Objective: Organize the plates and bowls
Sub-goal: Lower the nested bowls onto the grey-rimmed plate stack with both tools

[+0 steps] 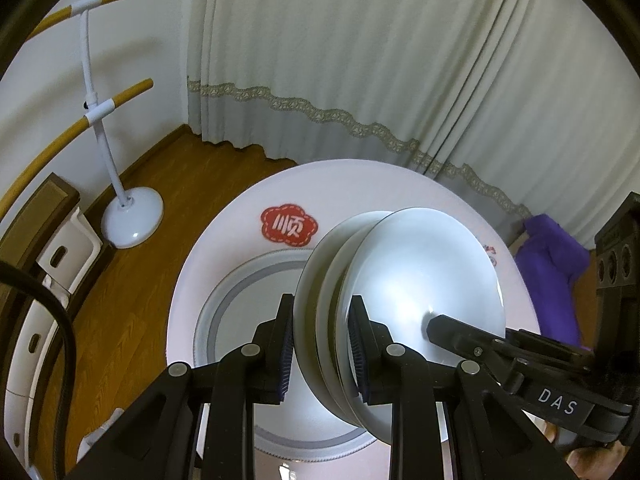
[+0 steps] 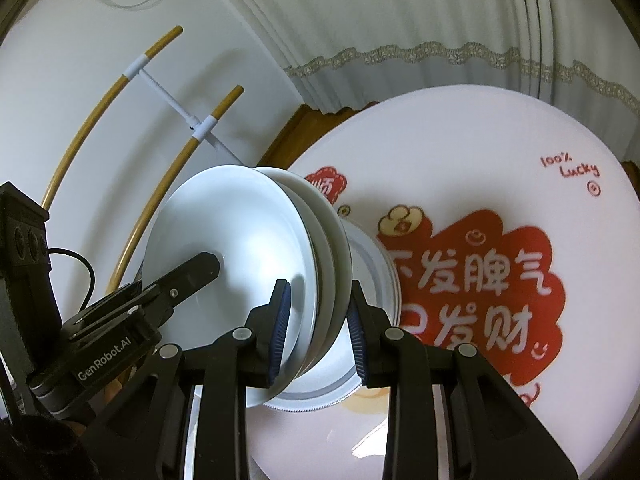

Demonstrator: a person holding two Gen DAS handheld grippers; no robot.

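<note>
A stack of white plates (image 1: 400,280) is held on edge above a round white table (image 1: 400,188). My left gripper (image 1: 322,350) is shut on the stack's rim from one side. My right gripper (image 2: 318,318) is shut on the same stack (image 2: 240,248) from the other side. The right gripper's finger shows in the left wrist view (image 1: 460,332) against the plate face. The left gripper's finger shows in the right wrist view (image 2: 192,272) likewise. Under the stack, a white ribbed round disc (image 1: 240,292) lies on the table.
The table (image 2: 460,140) carries red printed patches (image 2: 472,280). A white floor stand with wooden arms (image 1: 128,216) stands on the wooden floor at left. Curtains (image 1: 360,60) hang behind. A purple cloth (image 1: 552,256) lies at right. White stools (image 1: 68,248) stand at far left.
</note>
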